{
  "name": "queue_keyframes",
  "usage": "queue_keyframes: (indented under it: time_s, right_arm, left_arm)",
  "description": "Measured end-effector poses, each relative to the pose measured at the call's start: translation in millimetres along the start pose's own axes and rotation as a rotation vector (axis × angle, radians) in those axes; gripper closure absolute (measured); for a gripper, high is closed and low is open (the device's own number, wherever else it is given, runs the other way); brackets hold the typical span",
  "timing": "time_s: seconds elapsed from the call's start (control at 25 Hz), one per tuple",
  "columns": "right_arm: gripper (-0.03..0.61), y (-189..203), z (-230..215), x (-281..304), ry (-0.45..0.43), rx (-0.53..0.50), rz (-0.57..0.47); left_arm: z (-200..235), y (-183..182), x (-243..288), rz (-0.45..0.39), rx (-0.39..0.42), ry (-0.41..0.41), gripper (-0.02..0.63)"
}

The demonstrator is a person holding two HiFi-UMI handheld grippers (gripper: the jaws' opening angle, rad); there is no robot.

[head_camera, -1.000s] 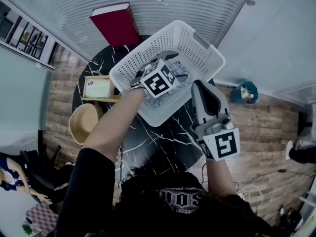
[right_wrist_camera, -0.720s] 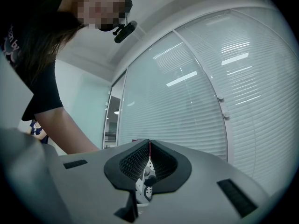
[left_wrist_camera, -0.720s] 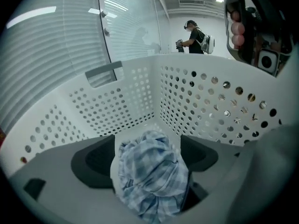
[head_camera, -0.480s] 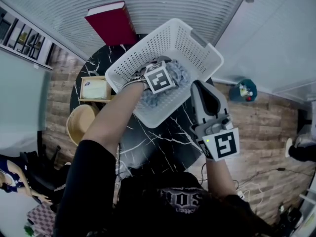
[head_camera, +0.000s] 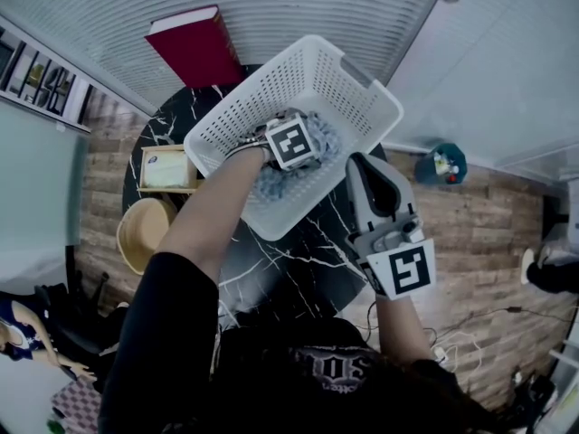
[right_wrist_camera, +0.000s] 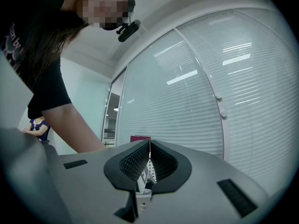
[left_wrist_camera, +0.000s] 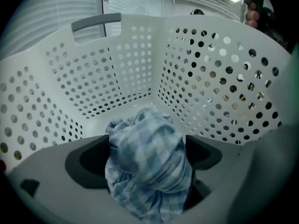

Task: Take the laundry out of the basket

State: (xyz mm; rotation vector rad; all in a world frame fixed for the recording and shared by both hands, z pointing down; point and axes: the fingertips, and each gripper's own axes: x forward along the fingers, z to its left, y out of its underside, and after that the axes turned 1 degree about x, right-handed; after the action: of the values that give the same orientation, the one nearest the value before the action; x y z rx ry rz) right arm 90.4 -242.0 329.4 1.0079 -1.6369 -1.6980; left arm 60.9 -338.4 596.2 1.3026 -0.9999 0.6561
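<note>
A white perforated laundry basket stands on the round black marble table. A bunched blue-and-white checked cloth lies inside it. My left gripper reaches down into the basket, its marker cube on top. In the left gripper view the cloth fills the gap between the wide jaws of the left gripper, which are opening. My right gripper is at the basket's near right rim. In the right gripper view the right gripper has its pads together on a piece of the white perforated basket wall.
A red book lies at the table's far edge. A small wooden box and a tan bowl are at the left. A teal object sits on the wood floor to the right. Window blinds run behind the table.
My left gripper has sunk lower into the basket onto the cloth, and its marker cube has turned. The right gripper has stayed at the rim.
</note>
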Motion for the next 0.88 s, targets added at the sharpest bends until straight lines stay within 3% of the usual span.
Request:
queue_keyframes:
  time_s: [0.44,0.88]
  right_arm:
    - [0.549,2.8,-4.1,-9.6,0.015,-0.007,0.010]
    - [0.549,-3.1,-0.4,-18.1,0.022,-0.018,0.003]
  left_arm:
    - [4.6,3.4,11.8,0.004,-0.062,-0.003,0.115]
    - [5.6,1.7,2.7,0.027,-0.122,-0.021,0.266]
